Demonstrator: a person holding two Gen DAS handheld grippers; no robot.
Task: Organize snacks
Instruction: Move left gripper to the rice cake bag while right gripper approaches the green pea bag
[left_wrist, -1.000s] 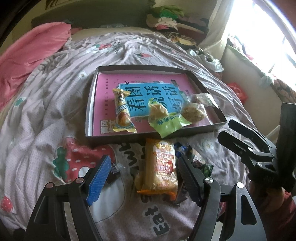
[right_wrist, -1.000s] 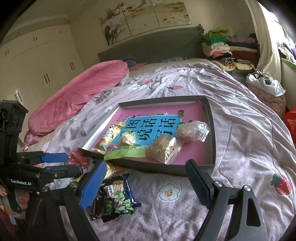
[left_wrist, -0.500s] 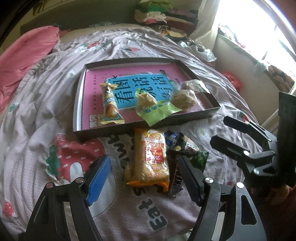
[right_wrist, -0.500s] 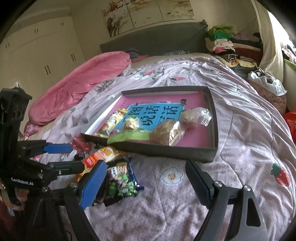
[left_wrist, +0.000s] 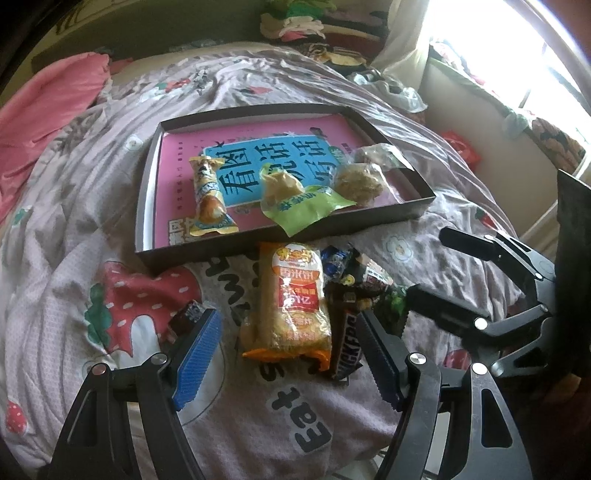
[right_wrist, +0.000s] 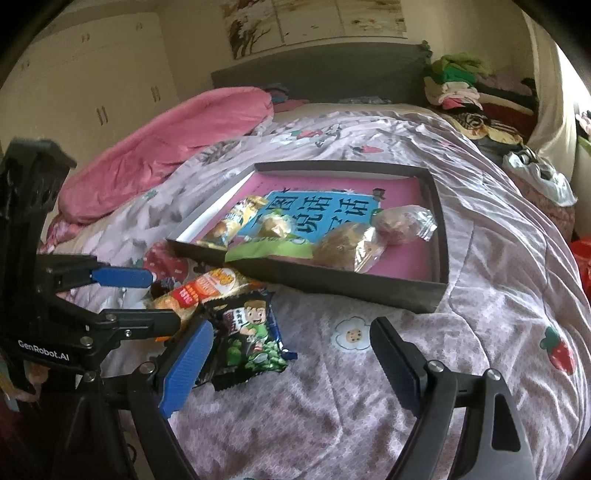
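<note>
Showing a Snickers bar (left_wrist: 347, 345) hidden from the rt view, left cam frames the yellow cracker pack (left_wrist: 293, 301) between wide-open left gripper (left_wrist: 291, 362); rt gripper (right_wrist: 291, 365) also wide, beside green-pea pack (right_wrist: 249, 338); tray (right_wrist: 332, 278) just beyond, bare quilt (right_wrist: 498, 295) to rt

- The left wrist view looks forward and down between the left tongs (left_wrist: 288, 354), close over the snack pile (left_wrist: 291, 299), with the tray (left_wrist: 280, 243) just beyond.
- The right wrist view looks forward between the right tongs (right_wrist: 291, 365), lower, toward the headboard (right_wrist: 317, 74).
- Both share the tray (right_wrist: 332, 277), the pile (right_wrist: 221, 295) and each other's tongs.
</note>
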